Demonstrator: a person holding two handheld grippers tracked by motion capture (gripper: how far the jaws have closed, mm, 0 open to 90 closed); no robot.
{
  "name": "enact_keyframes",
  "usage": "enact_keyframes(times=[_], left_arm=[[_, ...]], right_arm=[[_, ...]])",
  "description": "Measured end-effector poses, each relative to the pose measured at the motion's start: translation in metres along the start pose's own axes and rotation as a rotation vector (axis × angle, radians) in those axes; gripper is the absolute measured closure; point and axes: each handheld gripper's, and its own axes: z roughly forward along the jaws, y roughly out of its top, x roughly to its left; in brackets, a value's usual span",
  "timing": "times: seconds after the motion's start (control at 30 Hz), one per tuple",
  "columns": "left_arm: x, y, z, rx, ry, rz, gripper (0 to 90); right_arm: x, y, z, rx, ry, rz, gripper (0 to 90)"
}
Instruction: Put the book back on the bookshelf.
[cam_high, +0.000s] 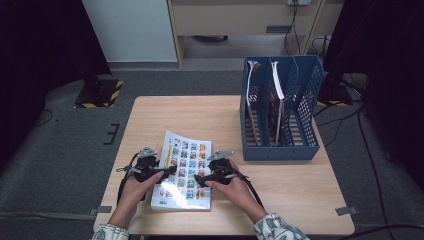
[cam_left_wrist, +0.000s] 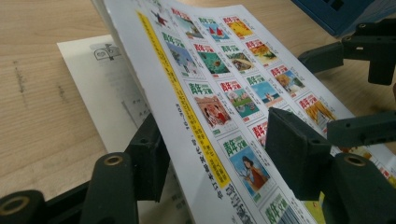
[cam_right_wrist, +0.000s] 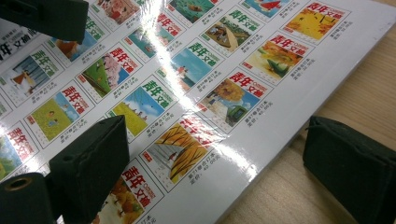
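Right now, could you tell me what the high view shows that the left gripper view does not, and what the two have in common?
High view alone: the whole table, the blue file rack with booklets standing in it, and both hands at the magazine's two sides.

Left gripper view alone: the magazine's cover lifted off the page beneath, with the left tongs straddling its edge, one jaw under and one over.

Both: the magazine with its grid of small pictures, and the right tongs at its other side.
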Motion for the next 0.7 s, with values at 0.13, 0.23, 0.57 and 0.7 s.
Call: enact_keyframes(times=[0.13,0.23,0.57,0.7], left_arm=[[-0.003,0.007,0.002,-0.029,-0.039,-0.034,44.5],[-0.009,0.007,0.007,0.001,-0.026,0.012,45.3],[-0.010,0.010,0.014,0.036,0.036,0.053,55.4],[-0.012,0.010,0.015,0.029,0.077,0.032,64.9]], right_arm=[[0.000,0.000,0.000,0.000,0.000,0.000,7.5],[0.000,0.000,-0.001,0.006,0.005,-0.001,7.5],[0.000,0.000,0.000,0.000,0.002,0.000,7.3],[0.000,0.000,0.000,0.000,0.004,-0.004,7.3]])
